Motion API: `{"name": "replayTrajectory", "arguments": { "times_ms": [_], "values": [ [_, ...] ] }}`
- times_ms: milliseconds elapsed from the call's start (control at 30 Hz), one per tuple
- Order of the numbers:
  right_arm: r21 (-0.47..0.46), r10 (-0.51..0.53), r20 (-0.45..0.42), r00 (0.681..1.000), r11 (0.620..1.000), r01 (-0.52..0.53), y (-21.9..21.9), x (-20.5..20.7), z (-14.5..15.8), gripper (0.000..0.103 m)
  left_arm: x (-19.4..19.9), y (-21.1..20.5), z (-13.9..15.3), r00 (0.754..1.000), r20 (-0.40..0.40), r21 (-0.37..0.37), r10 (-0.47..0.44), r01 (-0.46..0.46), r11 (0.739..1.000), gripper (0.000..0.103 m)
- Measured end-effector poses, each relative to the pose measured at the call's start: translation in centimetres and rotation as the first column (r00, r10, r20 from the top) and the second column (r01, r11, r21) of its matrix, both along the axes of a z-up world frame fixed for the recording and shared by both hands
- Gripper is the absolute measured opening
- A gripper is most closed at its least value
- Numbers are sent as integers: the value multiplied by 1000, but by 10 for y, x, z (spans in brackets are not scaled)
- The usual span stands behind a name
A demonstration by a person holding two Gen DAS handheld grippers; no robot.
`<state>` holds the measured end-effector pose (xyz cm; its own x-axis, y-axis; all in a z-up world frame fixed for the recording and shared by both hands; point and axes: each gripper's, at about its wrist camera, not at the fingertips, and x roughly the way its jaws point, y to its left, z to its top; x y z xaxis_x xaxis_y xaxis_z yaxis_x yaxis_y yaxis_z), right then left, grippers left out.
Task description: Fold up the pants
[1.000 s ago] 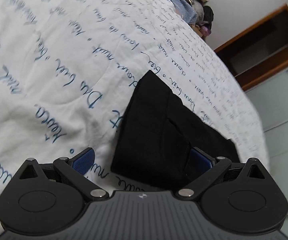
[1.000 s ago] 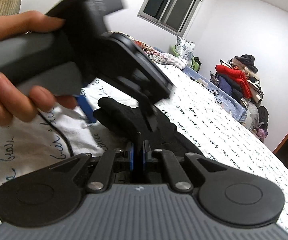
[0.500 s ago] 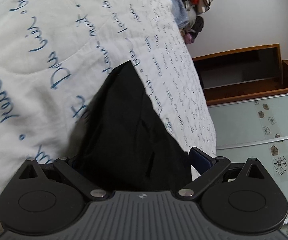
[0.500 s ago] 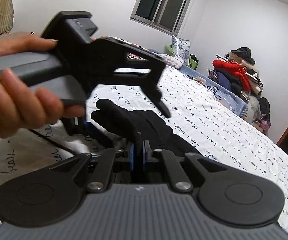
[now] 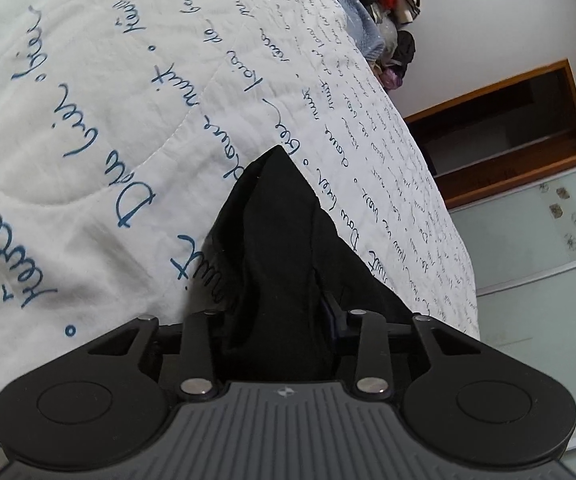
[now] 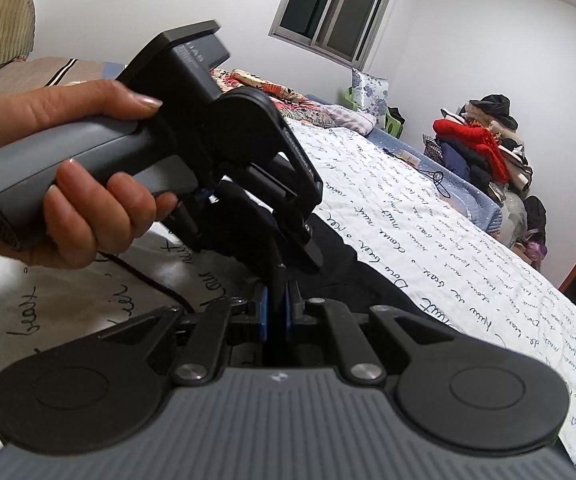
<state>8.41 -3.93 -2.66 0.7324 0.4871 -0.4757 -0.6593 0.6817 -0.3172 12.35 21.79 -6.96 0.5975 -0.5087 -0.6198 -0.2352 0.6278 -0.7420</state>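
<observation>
On the script-printed quilt (image 5: 127,128) black pants (image 5: 283,248) run toward 12 o'clock, both tongs pinched on their near edge, left gripper (image 5: 279,320) and right gripper (image 6: 275,312); lift both evenly, keeping the edge taut.

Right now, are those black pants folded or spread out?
Folded: the pants lie as a narrow layered bundle on the quilt.
</observation>
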Motion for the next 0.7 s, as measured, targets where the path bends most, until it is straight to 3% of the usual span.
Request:
{"name": "replayTrajectory", "arguments": {
  "times_ms": [133,200,333,433,467,500,600,700],
  "values": [
    [-68,14,24,1000,998,-12,6,-6,-6,12,10,1,-2,999,-12,-10,-35,35,999,35],
    [-108,8,45,999,994,-3,10,-11,-11,25,17,3,-6,998,-26,-29,-57,56,998,37],
    [-204,-13,86,996,979,30,14,-20,-26,34,27,3,-10,995,-19,-57,-100,99,994,46],
    [-241,-23,100,995,969,47,20,-20,-33,35,29,4,-13,993,1,-65,-116,116,991,45],
    [-245,-28,111,993,968,54,22,-21,-35,34,27,2,-11,992,11,-50,-123,123,991,44],
    [-252,-29,127,992,966,60,23,-21,-37,31,25,0,-8,992,22,-17,-127,128,992,36],
    [-262,-29,132,991,963,63,27,-23,-40,19,15,-7,1,990,54,66,-133,130,989,26],
    [-245,-30,134,990,967,63,25,-28,-39,15,12,-11,11,989,86,98,-117,109,989,23]
  ]
}}
